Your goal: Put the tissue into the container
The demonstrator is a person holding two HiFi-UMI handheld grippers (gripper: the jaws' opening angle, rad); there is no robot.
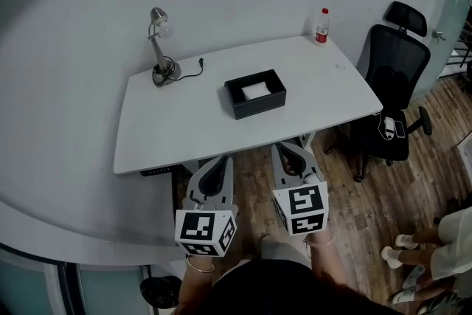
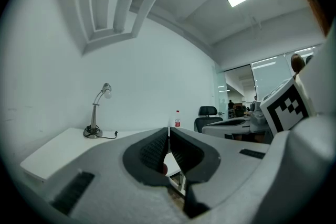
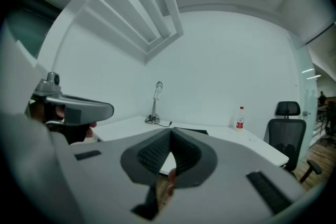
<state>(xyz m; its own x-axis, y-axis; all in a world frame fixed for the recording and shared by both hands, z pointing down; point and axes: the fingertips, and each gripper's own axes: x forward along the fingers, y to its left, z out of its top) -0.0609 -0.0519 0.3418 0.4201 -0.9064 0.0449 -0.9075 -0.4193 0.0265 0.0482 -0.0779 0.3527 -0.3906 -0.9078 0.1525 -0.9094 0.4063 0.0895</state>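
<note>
Jaws on the grey left tool [image 2: 169, 132] meet at the tips with nothing between them. The matching grey right tool [image 3: 170, 135] is closed the same way, also empty. In the head view both are held side by side close to the person's body, short of the near edge of the white rectangular worktop [image 1: 177, 129] and roughly level.

The black open-topped rectangular container [image 1: 258, 106] lies straight ahead of them, past that edge and near the worktop's middle. Its long axis runs across the line the tools point along. It sits almost midway between the two lines of reach, and the right tool looks slightly nearer. The white folded tissue [image 1: 256, 91] already lies inside the container on its floor, so the task appears done.

Farther off stand a silver gooseneck desk lamp [image 1: 158, 48] at the far left corner, a red-capped plastic bottle [image 1: 322, 26] at the far right, and a black office chair [image 1: 394, 77] beside the worktop.
</note>
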